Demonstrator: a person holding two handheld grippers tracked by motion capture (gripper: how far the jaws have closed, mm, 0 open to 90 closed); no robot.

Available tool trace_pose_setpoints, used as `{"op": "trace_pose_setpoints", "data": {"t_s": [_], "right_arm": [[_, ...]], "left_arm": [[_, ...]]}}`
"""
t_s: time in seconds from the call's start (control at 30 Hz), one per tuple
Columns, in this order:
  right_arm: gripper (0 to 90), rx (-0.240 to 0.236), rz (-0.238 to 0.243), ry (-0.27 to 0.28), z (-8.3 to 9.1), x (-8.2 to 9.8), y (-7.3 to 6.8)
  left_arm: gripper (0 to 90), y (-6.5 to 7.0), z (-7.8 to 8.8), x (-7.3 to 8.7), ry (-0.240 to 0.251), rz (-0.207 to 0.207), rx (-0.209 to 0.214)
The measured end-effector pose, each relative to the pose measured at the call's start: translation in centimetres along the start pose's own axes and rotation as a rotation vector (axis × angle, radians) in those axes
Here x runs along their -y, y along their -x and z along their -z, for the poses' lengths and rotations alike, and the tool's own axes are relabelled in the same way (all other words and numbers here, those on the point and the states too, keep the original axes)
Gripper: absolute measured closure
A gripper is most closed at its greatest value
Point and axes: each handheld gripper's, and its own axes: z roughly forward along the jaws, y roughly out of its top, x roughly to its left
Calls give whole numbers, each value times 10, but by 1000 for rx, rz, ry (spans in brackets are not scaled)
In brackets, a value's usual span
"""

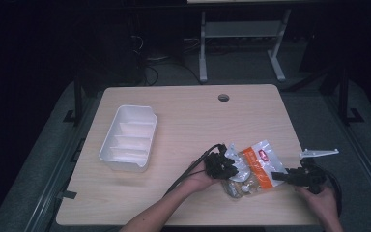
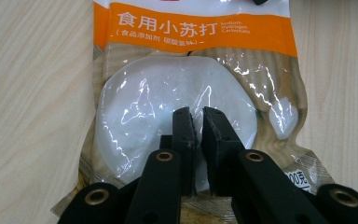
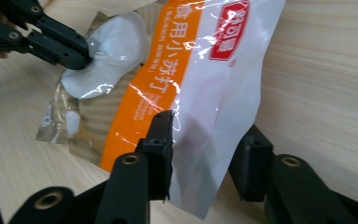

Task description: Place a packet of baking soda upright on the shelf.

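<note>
I have the bag (image 1: 251,166) of white powder lying flat near the table's (image 1: 183,121) near right edge, between my two tools. My left gripper (image 2: 198,116) is pinched together on the clear end of the film; my right gripper (image 3: 205,140) straddles the white top end, jaws apart, not yet pressing. The bag looks soft, slick and fairly light, powder shifting inside, so I judge the flat sealed ends the safest holds. The orange band reads 食用小苏打. Farther left sits a white tray (image 1: 128,137).

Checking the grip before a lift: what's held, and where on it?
The left gripper pinches the baking soda bag at its clear end; the right gripper straddles its white end.
</note>
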Motion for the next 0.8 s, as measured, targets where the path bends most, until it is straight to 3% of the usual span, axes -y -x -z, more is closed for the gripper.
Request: {"op": "trace_pose_setpoints", "data": {"t_s": [0.13,0.33,0.5,0.6,0.73,0.8], "right_arm": [[693,-11,-11,-27,-5,-1,-1],[854,9,9,-39,-7,-5,-8],[889,36,36,-39,-7,-7,-14],[893,41,46,-13,-3,-10,-18],[895,51,88,12,4,-16,-26],[895,62,132,18,8,-21,-34]], "left_arm": [[819,-1,0,0,4,13,11],[771,-1,0,0,5,13,12],[715,-3,1,1,4,21,19],[665,-5,3,1,8,28,17],[597,-8,9,4,50,59,24],[570,-12,13,7,85,76,23]]}}
